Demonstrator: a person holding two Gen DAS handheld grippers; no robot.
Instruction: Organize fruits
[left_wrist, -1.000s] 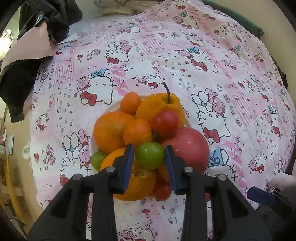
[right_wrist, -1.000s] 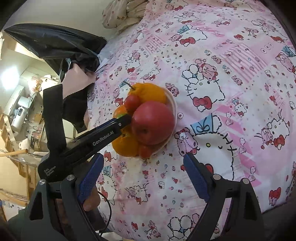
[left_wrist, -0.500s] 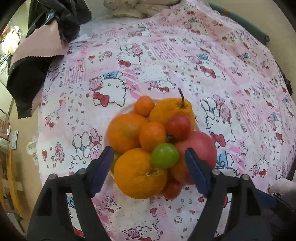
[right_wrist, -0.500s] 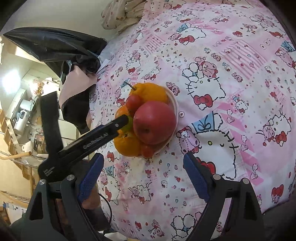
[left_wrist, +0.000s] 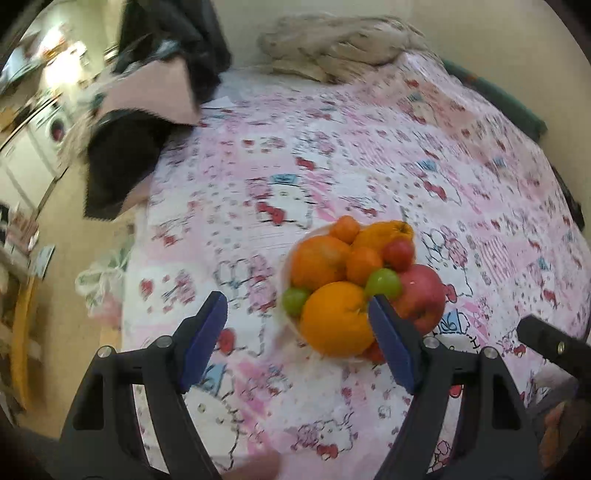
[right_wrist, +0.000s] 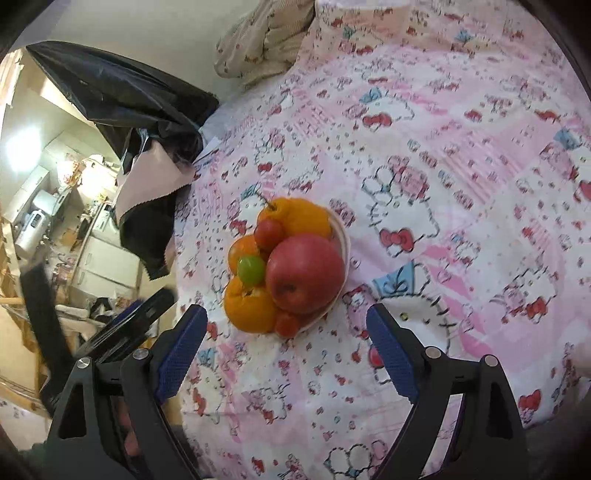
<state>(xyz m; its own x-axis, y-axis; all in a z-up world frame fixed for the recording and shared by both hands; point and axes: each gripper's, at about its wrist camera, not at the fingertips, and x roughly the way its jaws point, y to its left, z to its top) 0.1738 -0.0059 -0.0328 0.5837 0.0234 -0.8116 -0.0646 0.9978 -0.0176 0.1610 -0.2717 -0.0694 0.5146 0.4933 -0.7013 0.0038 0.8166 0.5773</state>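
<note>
Green grape (left_wrist: 383, 283) sits atop fruit heaped on white plate (right_wrist: 341, 236). Left tongs (left_wrist: 297, 334) wide apart, empty; right tongs (right_wrist: 286, 341) opening, empty. Risk: a nudge could send the heap rolling onto the cloth (right_wrist: 461, 155).

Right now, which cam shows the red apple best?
Right wrist view: the red apple faces the camera, sharp and unobstructed at the front of the plate. In the left wrist view the apple is motion-blurred and partly hidden behind a blue pad.
</note>
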